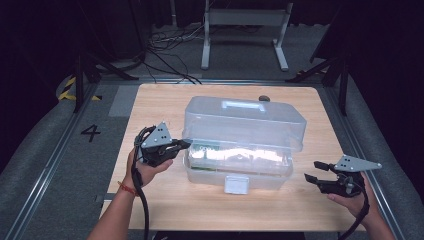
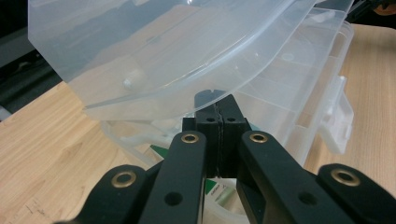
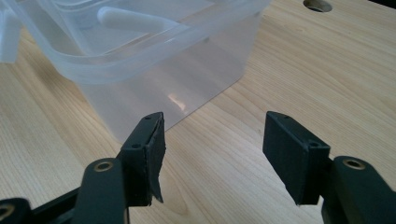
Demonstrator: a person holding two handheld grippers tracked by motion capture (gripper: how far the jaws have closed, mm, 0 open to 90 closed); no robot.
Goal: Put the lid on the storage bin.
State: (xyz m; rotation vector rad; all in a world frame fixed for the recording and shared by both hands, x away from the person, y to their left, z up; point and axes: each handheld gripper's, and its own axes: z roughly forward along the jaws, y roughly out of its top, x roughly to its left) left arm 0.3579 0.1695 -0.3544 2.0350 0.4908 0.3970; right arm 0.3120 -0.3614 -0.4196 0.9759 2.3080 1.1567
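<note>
clear box (image 1: 240,150) sits mid counter (image 1: 160,200), lid (image 1: 245,120) part raised. left tool (image 1: 184,144) pinched shut w/ tips under the lid edge at the box's left end, prob propping it. right tool (image 1: 314,171) wide open, nothing held, near the box's right end.

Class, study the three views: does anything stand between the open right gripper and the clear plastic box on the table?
Nothing visible does. The right gripper has its jaws open and empty, and only bare table lies between it and the near corner of the clear plastic box.
</note>
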